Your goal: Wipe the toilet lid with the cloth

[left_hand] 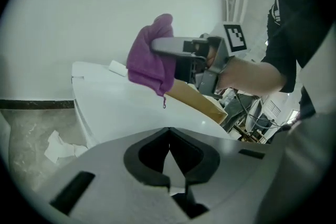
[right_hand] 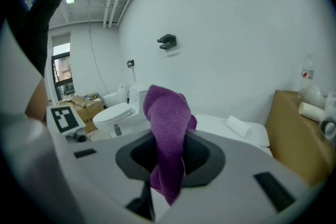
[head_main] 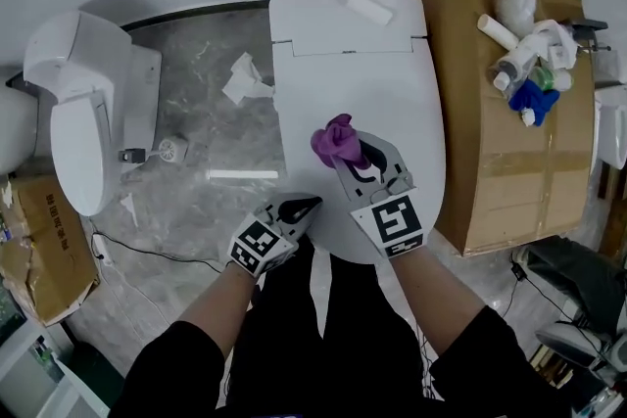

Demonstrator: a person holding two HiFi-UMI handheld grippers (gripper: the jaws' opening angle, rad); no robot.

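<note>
The white toilet lid fills the middle of the head view. A purple cloth hangs bunched over its centre, and my right gripper is shut on it. In the right gripper view the purple cloth stands up between the jaws and droops below them. My left gripper is shut with nothing in it, at the lid's near left edge. The left gripper view shows the purple cloth held above the toilet lid, apart from its surface.
A small white block lies on the cistern top. A cardboard box with bottles and rolls stands right of the toilet. A second white toilet stands left, with crumpled paper on the marble floor between.
</note>
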